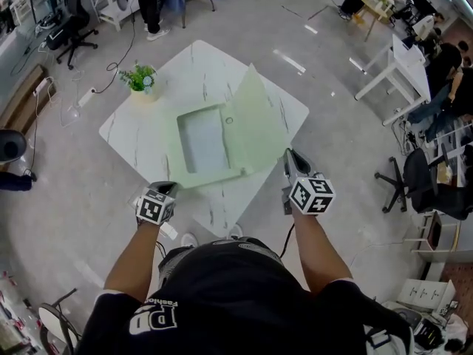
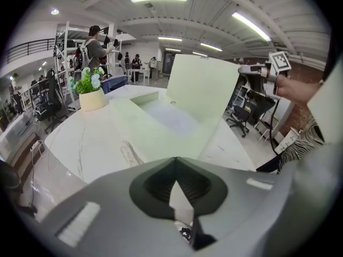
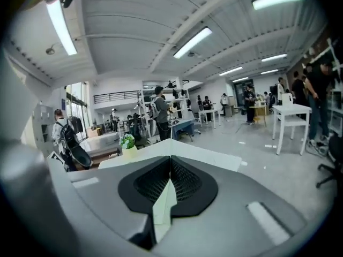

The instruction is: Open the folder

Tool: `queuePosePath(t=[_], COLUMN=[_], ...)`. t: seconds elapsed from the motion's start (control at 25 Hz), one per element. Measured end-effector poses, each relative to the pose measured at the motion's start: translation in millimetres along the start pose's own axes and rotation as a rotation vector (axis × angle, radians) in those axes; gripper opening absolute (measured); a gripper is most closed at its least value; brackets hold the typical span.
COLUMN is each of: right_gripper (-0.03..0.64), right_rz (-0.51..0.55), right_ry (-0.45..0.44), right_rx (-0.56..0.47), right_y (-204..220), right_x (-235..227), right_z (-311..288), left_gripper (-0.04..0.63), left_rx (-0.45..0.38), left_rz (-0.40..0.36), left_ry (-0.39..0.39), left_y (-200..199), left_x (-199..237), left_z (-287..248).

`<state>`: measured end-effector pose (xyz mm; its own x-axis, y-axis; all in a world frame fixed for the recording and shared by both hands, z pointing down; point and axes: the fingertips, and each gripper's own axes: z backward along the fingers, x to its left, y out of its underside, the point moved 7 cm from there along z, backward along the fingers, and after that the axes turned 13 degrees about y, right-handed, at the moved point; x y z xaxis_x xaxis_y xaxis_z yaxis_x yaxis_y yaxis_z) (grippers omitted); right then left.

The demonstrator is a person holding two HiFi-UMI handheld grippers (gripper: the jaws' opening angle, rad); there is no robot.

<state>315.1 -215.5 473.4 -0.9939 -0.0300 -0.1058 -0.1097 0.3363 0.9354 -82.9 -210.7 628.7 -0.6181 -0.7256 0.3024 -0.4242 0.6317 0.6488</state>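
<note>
A pale green folder lies on the white marble table, its inside pocket facing up. Its front cover stands raised at a slant along the right side. My right gripper is shut on the cover's near edge; a green sliver sits between its pads. My left gripper is at the folder's near left corner, its jaws together with a pale sliver between them. The left gripper view shows the lifted cover with the right gripper at its edge.
A small potted plant stands at the table's far left corner, well apart from the folder. Around the table are office chairs, white desks and people at a distance. The person's feet are by the table's near corner.
</note>
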Motion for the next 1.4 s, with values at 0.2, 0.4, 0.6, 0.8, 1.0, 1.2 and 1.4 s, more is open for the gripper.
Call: queuePosePath(t=[0.2, 0.4, 0.6, 0.8, 1.0, 1.2, 1.4], right_gripper=[0.005, 0.005, 0.005, 0.005, 0.006, 0.006, 0.008], right_rz=[-0.136, -0.292, -0.405, -0.499, -0.570, -0.606, -0.647], right_ry=[0.056, 0.093, 0.129, 0.153, 0.160, 0.161, 0.164], right_rx=[0.057, 0.128, 0.195, 0.271, 0.318, 0.366, 0.409], right_y=[16, 44, 70, 97, 118, 141, 162], right_x=[-51, -93, -127, -154, -169, -180, -186], right_z=[-13, -27, -46, -66, -79, -94, -103], left_gripper=[0.051, 0.051, 0.051, 0.051, 0.051, 0.051, 0.051], left_rx=[-0.013, -0.007, 0.009, -0.005, -0.013, -0.043, -0.057], left_rz=[0.025, 0.042, 0.073, 0.116, 0.149, 0.178, 0.203], left_ry=[-0.020, -0.026, -0.022, -0.046, -0.062, -0.114, -0.151], left_y=[1, 4, 1, 1, 0, 1, 2], left_x=[-1, 1, 2, 1, 0, -1, -2], left_z=[0, -1, -1, 0, 1, 0, 0])
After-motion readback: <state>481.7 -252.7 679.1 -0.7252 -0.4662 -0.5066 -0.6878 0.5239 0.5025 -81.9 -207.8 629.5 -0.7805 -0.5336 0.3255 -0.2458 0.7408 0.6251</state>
